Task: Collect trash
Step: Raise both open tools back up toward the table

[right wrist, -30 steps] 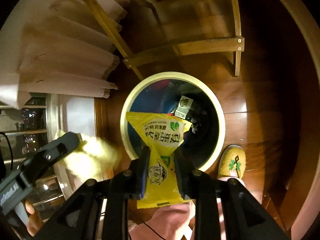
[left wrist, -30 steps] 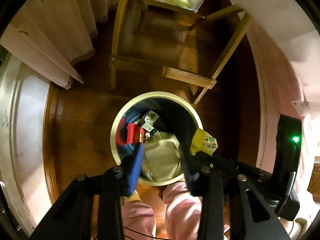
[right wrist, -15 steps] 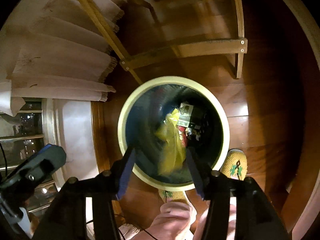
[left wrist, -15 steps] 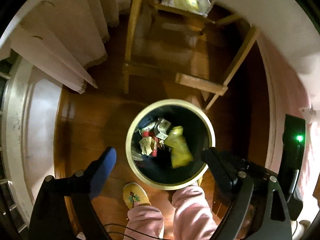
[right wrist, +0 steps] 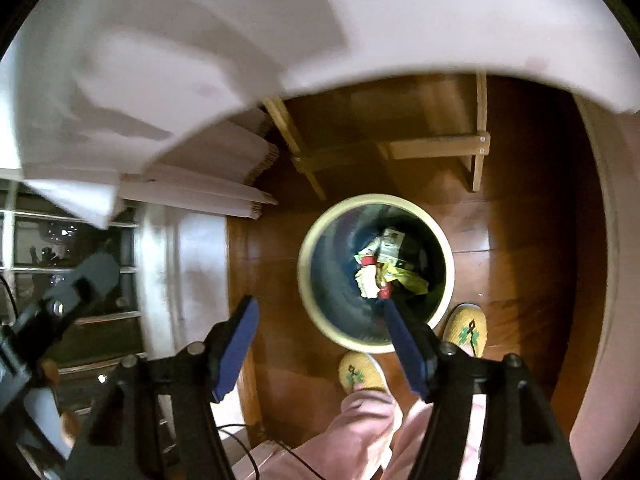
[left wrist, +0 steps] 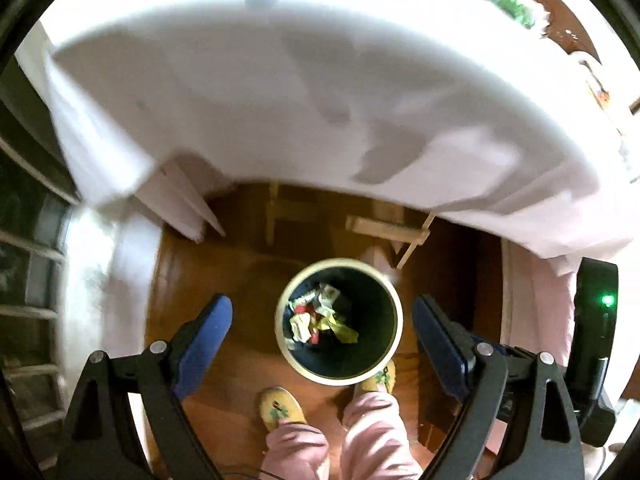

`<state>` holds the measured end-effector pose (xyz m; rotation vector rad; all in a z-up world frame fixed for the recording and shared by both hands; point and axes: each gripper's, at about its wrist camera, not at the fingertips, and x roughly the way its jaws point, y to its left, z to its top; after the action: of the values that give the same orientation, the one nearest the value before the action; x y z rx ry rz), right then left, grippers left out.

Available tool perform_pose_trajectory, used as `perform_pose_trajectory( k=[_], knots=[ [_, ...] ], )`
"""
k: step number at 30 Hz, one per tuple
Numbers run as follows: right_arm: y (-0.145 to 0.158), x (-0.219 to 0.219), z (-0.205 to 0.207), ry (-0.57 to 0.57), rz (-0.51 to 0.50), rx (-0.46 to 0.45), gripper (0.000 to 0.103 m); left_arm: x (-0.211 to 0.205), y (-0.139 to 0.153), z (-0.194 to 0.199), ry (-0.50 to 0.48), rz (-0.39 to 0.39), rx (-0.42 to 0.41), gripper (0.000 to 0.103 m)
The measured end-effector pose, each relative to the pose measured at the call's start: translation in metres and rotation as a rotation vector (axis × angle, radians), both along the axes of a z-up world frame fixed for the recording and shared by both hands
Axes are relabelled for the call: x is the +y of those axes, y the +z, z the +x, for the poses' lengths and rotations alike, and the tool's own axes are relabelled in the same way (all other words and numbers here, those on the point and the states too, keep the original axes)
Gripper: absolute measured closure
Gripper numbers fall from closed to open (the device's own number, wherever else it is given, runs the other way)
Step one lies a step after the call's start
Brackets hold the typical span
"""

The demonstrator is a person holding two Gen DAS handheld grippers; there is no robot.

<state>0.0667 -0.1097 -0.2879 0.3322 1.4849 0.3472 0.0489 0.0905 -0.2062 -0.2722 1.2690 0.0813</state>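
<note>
A round cream-rimmed waste bin (left wrist: 400,320) (right wrist: 304,248) stands on the wooden floor far below both grippers. Inside it lie crumpled wrappers (left wrist: 310,318) (right wrist: 376,276), among them a yellow snack bag (left wrist: 344,330) (right wrist: 412,280). My left gripper (left wrist: 322,320) hangs high over the bin, wide open, with nothing between its blue pads. My right gripper (right wrist: 318,326) is also high above the floor, its jaws still opening and empty; its right finger overlaps the bin's near rim in the right wrist view.
A table under a white cloth (left wrist: 280,92) (right wrist: 200,40) fills the upper part of both views. Wooden chair legs (left wrist: 388,232) (right wrist: 440,148) stand behind the bin. The person's pink trouser legs and yellow slippers (left wrist: 280,408) (right wrist: 468,332) are beside the bin. A dark window (right wrist: 68,240) is at left.
Both grippers opened and let their trash drop into the bin: the left a beige crumpled piece, the right the yellow bag. Both then rose, so the bin looks smaller and the tablecloth's top shows.
</note>
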Motion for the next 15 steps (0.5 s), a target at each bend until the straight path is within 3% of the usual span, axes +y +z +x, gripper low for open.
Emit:
perform_pose_trajectory(
  k=[9,15],
  knots=[
    [0.123,0.004,-0.013,0.001,0.04,-0.127,0.036,0.01,0.129,-0.001,-0.11,0.067,-0.138,0.012],
    [0.206,0.005,-0.004,0.014,0.028,-0.288,0.036,0.019,0.209,0.01,-0.095,0.119,-0.258,0.012]
  ],
)
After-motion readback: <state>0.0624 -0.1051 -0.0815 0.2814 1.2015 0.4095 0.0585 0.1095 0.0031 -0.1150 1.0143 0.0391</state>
